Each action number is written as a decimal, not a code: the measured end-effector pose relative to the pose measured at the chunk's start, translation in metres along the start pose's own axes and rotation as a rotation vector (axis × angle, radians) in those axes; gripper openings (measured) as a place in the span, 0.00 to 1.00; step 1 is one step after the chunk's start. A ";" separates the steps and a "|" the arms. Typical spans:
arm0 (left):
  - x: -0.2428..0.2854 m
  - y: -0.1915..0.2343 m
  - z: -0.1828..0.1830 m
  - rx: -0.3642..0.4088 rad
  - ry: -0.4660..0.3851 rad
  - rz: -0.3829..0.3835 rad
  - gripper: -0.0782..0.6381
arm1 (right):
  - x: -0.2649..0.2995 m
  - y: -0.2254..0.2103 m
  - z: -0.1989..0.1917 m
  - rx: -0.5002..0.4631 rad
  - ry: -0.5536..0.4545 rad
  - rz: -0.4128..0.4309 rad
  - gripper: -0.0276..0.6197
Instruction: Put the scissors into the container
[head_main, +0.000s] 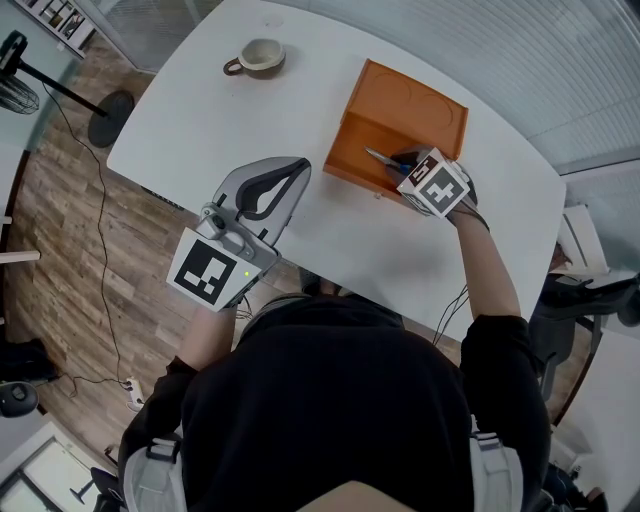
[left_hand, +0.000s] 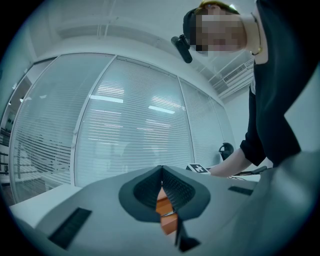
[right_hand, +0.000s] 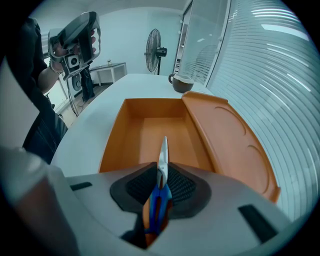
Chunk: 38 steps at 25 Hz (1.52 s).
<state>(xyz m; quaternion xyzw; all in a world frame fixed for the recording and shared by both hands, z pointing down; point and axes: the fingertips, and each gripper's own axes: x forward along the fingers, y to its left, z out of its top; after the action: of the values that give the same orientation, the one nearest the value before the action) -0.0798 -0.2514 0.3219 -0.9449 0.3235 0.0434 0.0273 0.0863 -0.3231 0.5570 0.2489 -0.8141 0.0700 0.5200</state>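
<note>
Right gripper (right_hand: 159, 182) fingers clamp the scissors (right_hand: 162, 157) by the blue handles, blades over the open container (right_hand: 114, 142). Risk: released near the front wall, handles could catch the rim and tip onto the desk (right_hand: 90, 120). Left gripper (left_hand: 162, 195) fingers together, empty.

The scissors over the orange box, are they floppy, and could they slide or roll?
Probably stiff: the scissors jut straight from the right tool without sagging. The metal looks smooth, so they may slide on the container floor. Being flat, they likely won't roll.
</note>
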 end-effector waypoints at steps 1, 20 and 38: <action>0.000 -0.001 -0.001 -0.001 0.001 -0.001 0.13 | 0.000 0.000 0.000 0.000 0.002 0.000 0.15; 0.001 0.002 -0.002 -0.004 0.005 -0.003 0.13 | 0.003 0.000 -0.003 0.016 0.034 0.009 0.16; 0.007 0.011 0.000 -0.002 0.012 -0.027 0.13 | 0.001 0.002 0.002 0.024 -0.002 0.020 0.24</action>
<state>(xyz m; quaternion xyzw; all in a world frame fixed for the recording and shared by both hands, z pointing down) -0.0807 -0.2641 0.3207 -0.9494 0.3107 0.0379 0.0250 0.0839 -0.3226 0.5570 0.2469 -0.8161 0.0847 0.5156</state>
